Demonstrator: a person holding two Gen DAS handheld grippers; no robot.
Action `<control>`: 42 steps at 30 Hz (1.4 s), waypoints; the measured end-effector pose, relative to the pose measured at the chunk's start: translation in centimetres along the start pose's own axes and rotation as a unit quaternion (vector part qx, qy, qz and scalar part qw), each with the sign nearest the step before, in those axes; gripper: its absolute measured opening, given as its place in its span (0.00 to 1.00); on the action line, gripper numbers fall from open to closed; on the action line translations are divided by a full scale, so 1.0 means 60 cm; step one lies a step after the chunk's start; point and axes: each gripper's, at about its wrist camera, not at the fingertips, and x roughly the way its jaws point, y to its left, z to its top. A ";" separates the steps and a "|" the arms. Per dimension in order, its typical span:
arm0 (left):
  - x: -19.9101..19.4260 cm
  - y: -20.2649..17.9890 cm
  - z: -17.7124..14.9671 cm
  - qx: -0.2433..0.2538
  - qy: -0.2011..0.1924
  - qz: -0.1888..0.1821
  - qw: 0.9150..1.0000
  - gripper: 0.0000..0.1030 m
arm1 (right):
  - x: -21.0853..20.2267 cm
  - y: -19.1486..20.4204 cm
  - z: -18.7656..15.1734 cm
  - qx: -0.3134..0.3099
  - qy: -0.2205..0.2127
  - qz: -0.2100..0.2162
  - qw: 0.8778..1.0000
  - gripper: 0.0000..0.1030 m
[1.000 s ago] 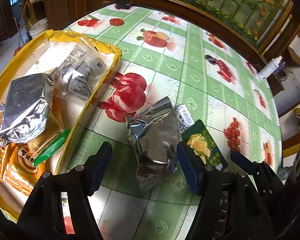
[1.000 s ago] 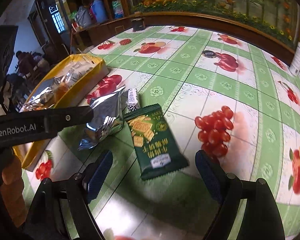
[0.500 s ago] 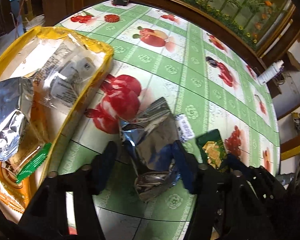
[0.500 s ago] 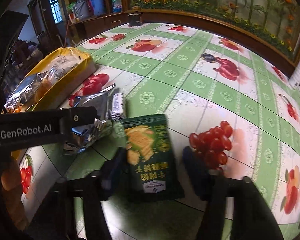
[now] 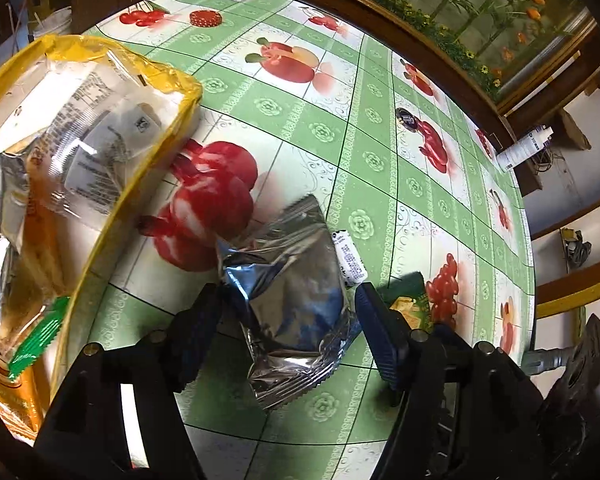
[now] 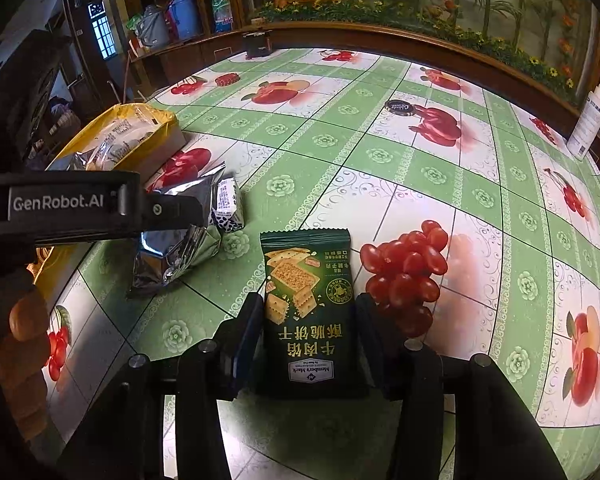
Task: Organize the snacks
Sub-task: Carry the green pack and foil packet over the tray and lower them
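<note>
While its fingers straddle the silver foil packet (image 5: 296, 300) without clamping it, the left hand-held gripper (image 5: 284, 328) stands apart. At the right view's 6 o'clock, the right hand-held gripper (image 6: 306, 344) brackets the green cracker packet (image 6: 310, 308) on the surface (image 6: 400, 168), contact unclear.

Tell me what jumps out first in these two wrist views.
The loud green fruit-print tablecloth fills both views. Each tool brackets a snack lying on it: the left tool around a crinkled silver pouch, the right tool around a dark green cracker packet. At far left, a yellow bin holds more snacks.
</note>
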 end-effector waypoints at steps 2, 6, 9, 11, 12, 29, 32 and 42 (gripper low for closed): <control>0.003 -0.002 0.005 -0.006 0.001 -0.005 1.000 0.66 | 0.000 -0.001 0.002 -0.001 -0.001 -0.004 1.000 0.49; 0.009 -0.010 0.011 -0.001 0.012 -0.013 1.000 0.67 | 0.000 -0.001 0.003 0.000 -0.002 -0.004 1.000 0.49; 0.015 -0.028 0.007 0.032 0.007 0.017 0.999 0.67 | 0.003 -0.002 0.004 0.001 0.005 -0.002 1.000 0.49; 0.019 -0.042 0.002 0.066 0.004 0.045 0.997 0.67 | 0.005 0.001 0.006 -0.009 0.005 -0.010 1.000 0.49; 0.020 -0.044 -0.002 0.082 0.005 0.051 0.995 0.67 | 0.006 0.002 0.007 -0.010 0.006 -0.011 1.000 0.49; 0.026 -0.075 -0.036 0.209 -0.001 0.054 0.976 0.71 | 0.007 -0.007 0.003 -0.007 0.002 -0.025 1.000 0.58; 0.023 -0.072 -0.037 0.214 -0.018 0.058 0.975 0.57 | 0.002 -0.008 -0.002 -0.009 0.002 -0.029 1.000 0.47; -0.043 -0.045 -0.067 0.211 -0.053 0.082 0.973 0.56 | -0.046 -0.030 -0.033 0.050 -0.028 0.009 0.998 0.44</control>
